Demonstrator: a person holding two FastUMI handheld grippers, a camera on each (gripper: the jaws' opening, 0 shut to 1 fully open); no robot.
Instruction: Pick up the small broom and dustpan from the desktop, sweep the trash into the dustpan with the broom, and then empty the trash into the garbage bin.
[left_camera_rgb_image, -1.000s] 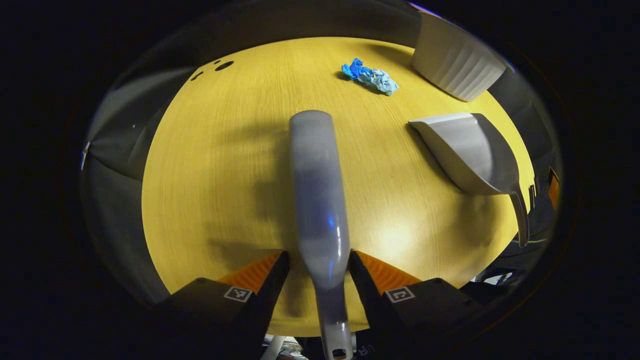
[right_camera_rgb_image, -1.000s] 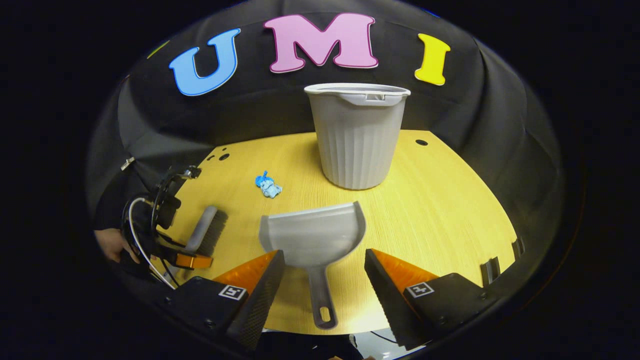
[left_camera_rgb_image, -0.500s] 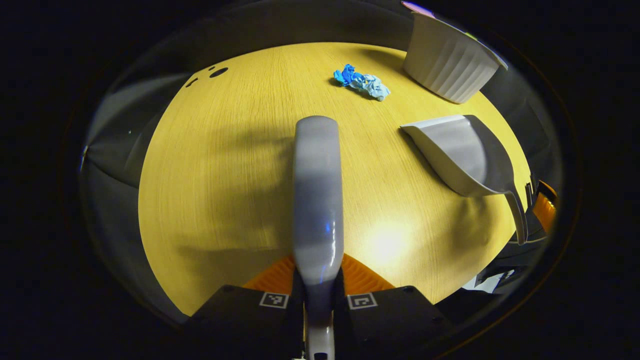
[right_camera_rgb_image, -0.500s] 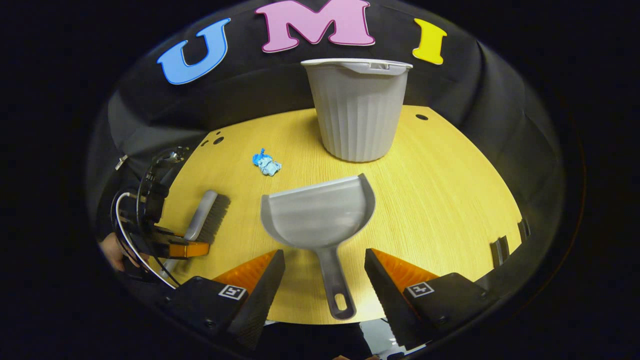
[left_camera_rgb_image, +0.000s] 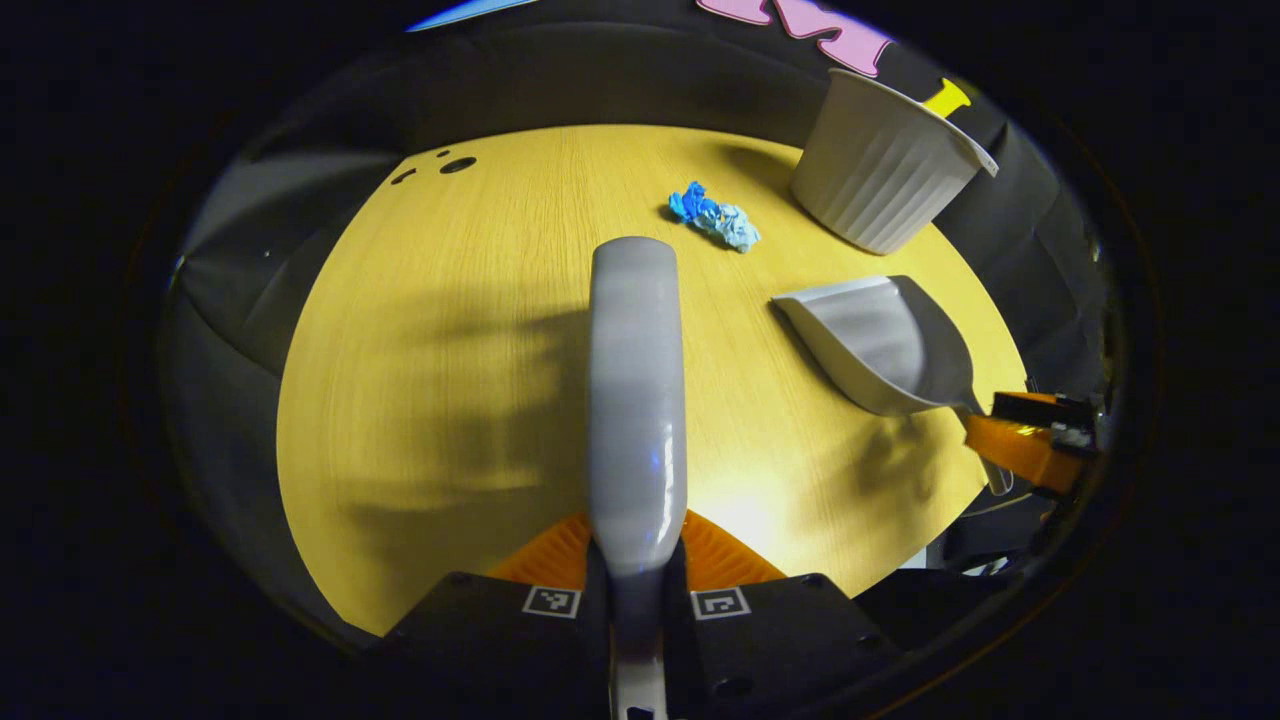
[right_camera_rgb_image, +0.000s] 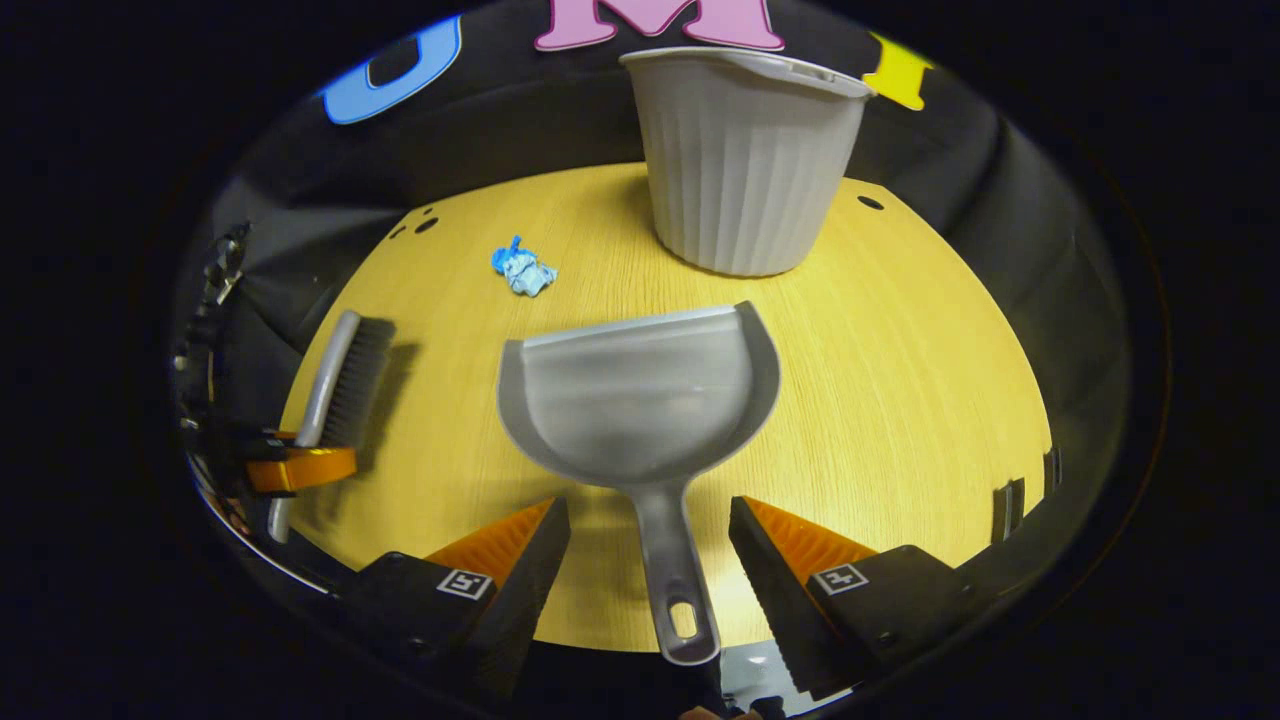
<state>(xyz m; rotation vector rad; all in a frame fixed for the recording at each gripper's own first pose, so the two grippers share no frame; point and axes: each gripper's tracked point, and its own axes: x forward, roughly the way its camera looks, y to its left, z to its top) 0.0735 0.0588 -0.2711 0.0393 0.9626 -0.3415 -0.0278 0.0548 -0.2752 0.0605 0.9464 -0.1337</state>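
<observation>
My left gripper (left_camera_rgb_image: 637, 560) is shut on the handle of the small grey broom (left_camera_rgb_image: 635, 400), which runs straight ahead over the yellow desktop (left_camera_rgb_image: 450, 330). In the right gripper view the broom (right_camera_rgb_image: 340, 375) has dark bristles and the left gripper (right_camera_rgb_image: 285, 465) clamps its handle. The grey dustpan (right_camera_rgb_image: 640, 400) lies flat ahead of my right gripper (right_camera_rgb_image: 650, 545), which is open, its fingers on either side of the dustpan's handle without touching it. The dustpan (left_camera_rgb_image: 880, 340) also appears in the left gripper view with the right gripper (left_camera_rgb_image: 1025, 440) at its handle. Crumpled blue paper trash (left_camera_rgb_image: 715, 215) (right_camera_rgb_image: 522, 268) lies farther back.
A ribbed grey garbage bin (right_camera_rgb_image: 745, 165) (left_camera_rgb_image: 880, 165) stands upright at the back of the desktop, behind the dustpan. Cable holes (left_camera_rgb_image: 458, 164) sit at the far left corner and one hole (right_camera_rgb_image: 870, 203) at the far right. The desktop's near edge lies just under both grippers.
My left gripper closed on the broom handle and lifted it slightly. My right gripper advanced, so the dustpan handle now lies between its open fingers.
</observation>
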